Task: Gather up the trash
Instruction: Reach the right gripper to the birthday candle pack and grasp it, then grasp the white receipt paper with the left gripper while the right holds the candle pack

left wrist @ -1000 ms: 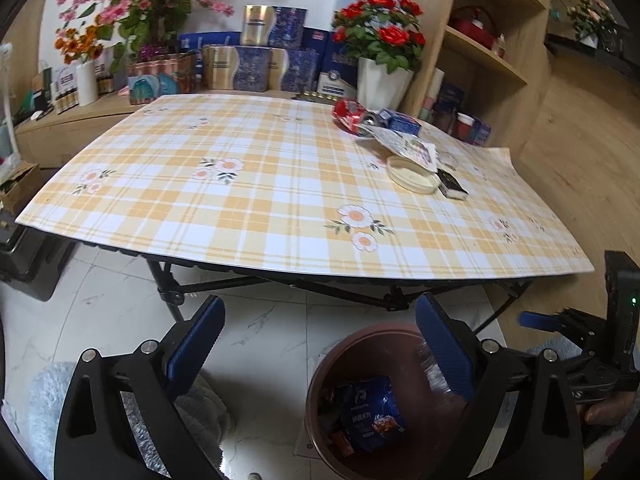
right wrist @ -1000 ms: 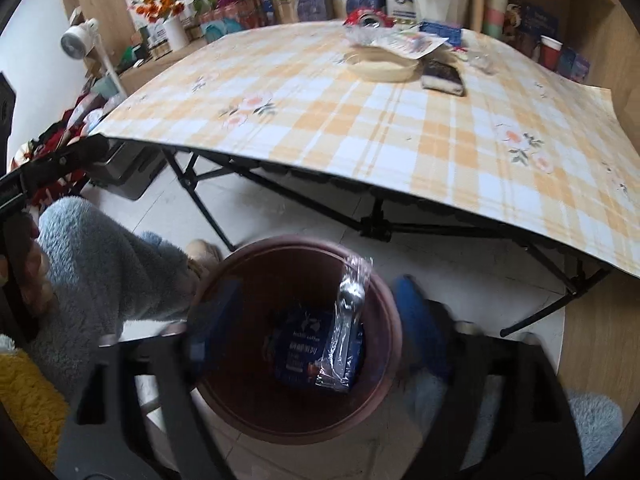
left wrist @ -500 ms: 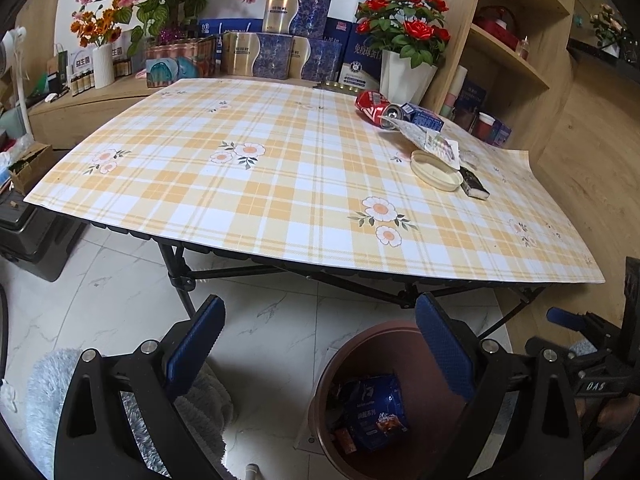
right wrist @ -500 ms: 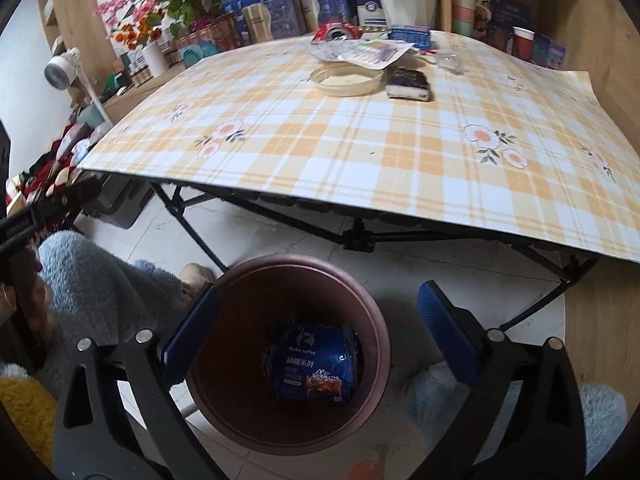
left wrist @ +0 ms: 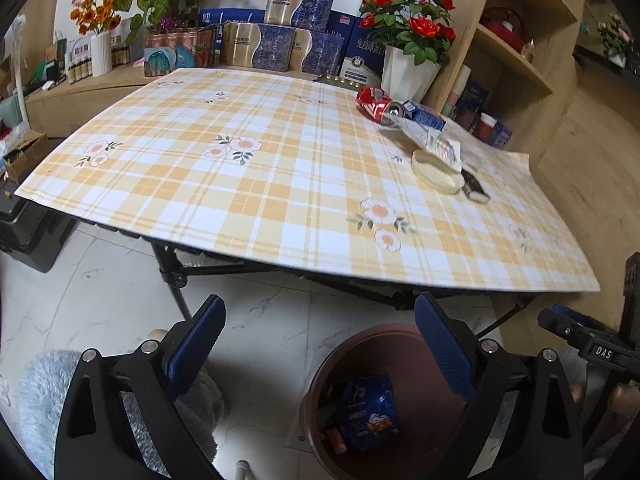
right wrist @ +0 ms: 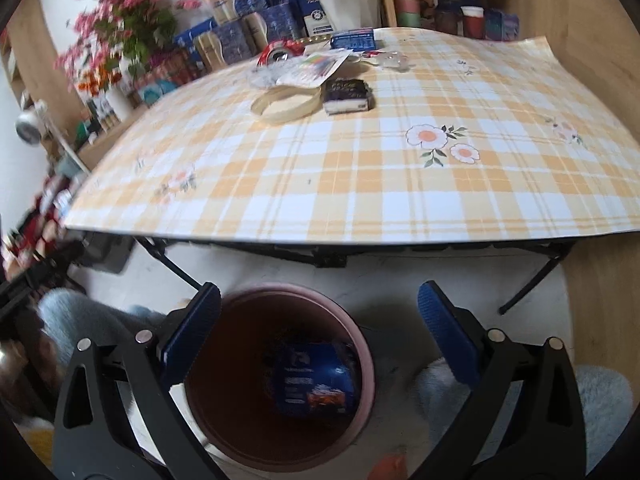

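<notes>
- The right gripper [right wrist: 318, 330] had just let a clear plastic wrapper fall into the brown bin [right wrist: 362, 344] on the floor; its jaws had just been opening and stood fully wide with nothing between them, poised over the bin's mouth.
- It had also lifted a little away from the bin and rolled, so the table [right wrist: 360, 184] filled more of its view than a second earlier.
- The left gripper [left wrist: 318, 342] was likewise wide open and empty, and had barely shifted, hanging over the floor just beside the bin [left wrist: 320, 384].
- That drop appeared finished, so one more piece was collected; the next reach looked likely to go back to the table.
- Inside the bin lay a blue snack bag [right wrist: 310, 376], glossy and crumpled; the dropped wrapper could not be made out in the blurred right view.
- The remaining trash sat clustered near the table's far right corner: a crushed red can [left wrist: 372, 100] on its side, a small blue carton [left wrist: 426, 115], a printed wrapper [left wrist: 434, 142] overlapping a pale round lid [left wrist: 436, 170], and a dark packet [left wrist: 474, 187] just beside the lid.
</notes>
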Available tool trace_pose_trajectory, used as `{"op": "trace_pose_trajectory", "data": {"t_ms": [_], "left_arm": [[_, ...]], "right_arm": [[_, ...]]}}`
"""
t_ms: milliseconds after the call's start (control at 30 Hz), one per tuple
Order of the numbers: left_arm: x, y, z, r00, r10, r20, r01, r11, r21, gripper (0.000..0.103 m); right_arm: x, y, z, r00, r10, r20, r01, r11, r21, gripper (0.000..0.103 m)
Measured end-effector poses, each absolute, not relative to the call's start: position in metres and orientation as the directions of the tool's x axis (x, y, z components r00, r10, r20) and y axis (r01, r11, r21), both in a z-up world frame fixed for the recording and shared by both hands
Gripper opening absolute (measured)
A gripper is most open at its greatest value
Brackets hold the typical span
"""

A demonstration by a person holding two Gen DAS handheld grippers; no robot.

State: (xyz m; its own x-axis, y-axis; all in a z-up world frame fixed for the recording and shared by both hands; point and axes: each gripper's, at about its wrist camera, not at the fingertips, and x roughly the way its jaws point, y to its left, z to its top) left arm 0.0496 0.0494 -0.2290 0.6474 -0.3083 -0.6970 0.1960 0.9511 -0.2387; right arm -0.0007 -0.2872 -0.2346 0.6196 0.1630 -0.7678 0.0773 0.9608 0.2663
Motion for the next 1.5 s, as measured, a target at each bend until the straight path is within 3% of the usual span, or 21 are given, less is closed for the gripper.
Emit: {"op": "trace_pose_trajectory", "data": {"t_ms": [433,733,1033,1100,1200,1400,1500], "left_arm": [[0.126,0.048,-0.196,0.675,-0.349,-0.65,0.176,0.932,-0.317,0.084],[0.163,0.048,-0.207,0.649,-0.387,-0.655,0.146,0.908,-0.392,0.074],[0.17,0.054,-0.228,0.609,-0.405,-0.682,0.124,0.898,-0.423,0.067],[0.171,0.054,-0.23,0.6,-0.412,-0.685,0.121,0.894,-0.432,0.064],[0.173,0.05,-0.231,0.586,-0.43,-0.687,0.134,0.887,-0.441,0.061],[0.178,0.035,-0.228,0.564,-0.481,-0.671,0.172,0.864,-0.473,0.057],[0.186,0.023,-0.225,0.545,-0.51,-0.666,0.195,0.849,-0.491,0.057]], "right_arm": [[0.123,-0.331,-0.19,0.677,0.107,-0.728,0.095,0.968,0.23,0.097],[0.252,-0.32,-0.209,0.654,0.155,-0.741,0.148,0.934,0.326,0.096],[0.299,-0.316,-0.237,0.586,0.141,-0.798,0.247,0.907,0.342,0.075],[0.302,-0.312,-0.239,0.568,0.144,-0.811,0.221,0.922,0.318,0.06],[0.299,-0.31,-0.233,0.572,0.158,-0.805,0.181,0.933,0.312,0.053],[0.266,-0.33,-0.208,0.696,0.225,-0.682,0.118,0.901,0.418,0.051],[0.246,-0.346,-0.2,0.761,0.192,-0.619,0.094,0.912,0.399,0.051]]}}
